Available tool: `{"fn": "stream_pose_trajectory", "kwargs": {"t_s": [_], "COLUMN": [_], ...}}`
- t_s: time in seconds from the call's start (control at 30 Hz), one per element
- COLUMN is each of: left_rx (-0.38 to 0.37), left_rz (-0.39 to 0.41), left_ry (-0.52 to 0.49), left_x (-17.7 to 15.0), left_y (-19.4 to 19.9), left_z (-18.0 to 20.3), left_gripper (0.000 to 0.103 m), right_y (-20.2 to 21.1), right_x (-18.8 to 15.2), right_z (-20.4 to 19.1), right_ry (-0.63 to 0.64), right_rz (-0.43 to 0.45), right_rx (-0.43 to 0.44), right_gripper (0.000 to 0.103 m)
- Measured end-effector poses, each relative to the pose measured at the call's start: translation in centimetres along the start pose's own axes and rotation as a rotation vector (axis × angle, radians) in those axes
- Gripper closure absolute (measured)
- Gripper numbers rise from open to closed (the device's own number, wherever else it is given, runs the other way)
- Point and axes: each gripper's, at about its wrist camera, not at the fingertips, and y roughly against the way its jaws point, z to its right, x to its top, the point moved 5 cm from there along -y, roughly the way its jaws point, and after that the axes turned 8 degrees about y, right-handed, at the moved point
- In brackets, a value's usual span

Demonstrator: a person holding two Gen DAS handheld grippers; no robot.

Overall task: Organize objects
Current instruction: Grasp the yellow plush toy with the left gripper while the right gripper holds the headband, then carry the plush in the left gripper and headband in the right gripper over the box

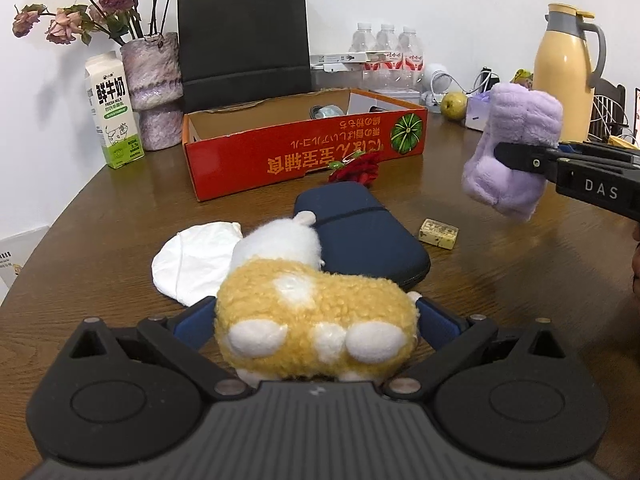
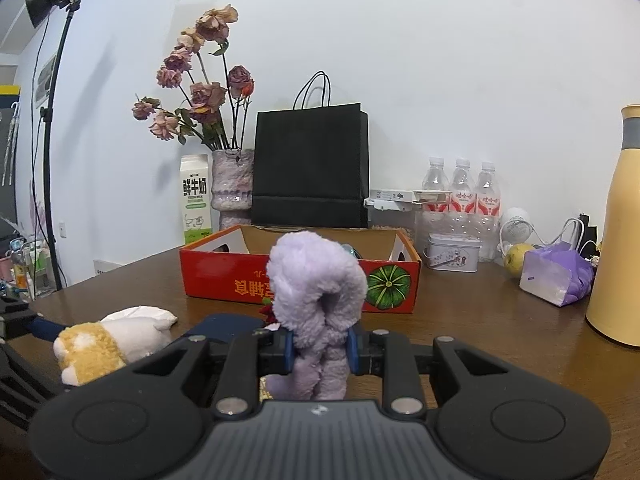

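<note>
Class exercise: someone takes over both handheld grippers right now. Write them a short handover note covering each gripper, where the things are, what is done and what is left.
Left gripper: shut on the yellow-and-white plush, low over the table.
Right gripper: shut on the purple plush, held in the air, short of the red box.
On the table: navy case, white pouch, small yellow packet, red rose by the box front.
Done: both plush toys gripped. The box already holds a few small items.
Left: probably carry both toys into the box, then the loose things.
</note>
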Motion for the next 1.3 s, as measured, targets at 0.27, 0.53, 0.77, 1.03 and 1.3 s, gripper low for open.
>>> {"fn": "stream_pose_trajectory", "kwargs": {"t_s": [0.27, 0.53, 0.77, 1.03, 1.3], "left_rx": [0.016, 0.046, 0.086, 0.102, 0.094], "left_rz": [-0.014, 0.034, 0.128, 0.217, 0.272], "left_ry": [0.028, 0.093, 0.116, 0.121, 0.137], "left_x": [-0.1, -0.1, 0.3, 2.1, 4.6], "left_y": [-1.0, -0.1, 2.0, 3.9, 4.7], "left_z": [-0.1, -0.7, -0.9, -0.6, -0.5], "left_gripper": [0.000, 0.005, 0.005, 0.005, 0.005], "right_y": [0.0, 0.0, -0.1, -0.3, 0.0], "right_x": [0.0, 0.0, 0.1, 0.0, 1.2], "right_z": [-0.2, -0.5, -0.8, -1.5, -1.7], "right_ry": [0.001, 0.003, 0.010, 0.025, 0.020], "right_rz": [0.000, -0.002, -0.005, -0.017, 0.009], "right_rx": [0.001, 0.001, 0.004, 0.028, 0.034], "right_gripper": [0.080, 0.080, 0.080, 0.080, 0.080]}}
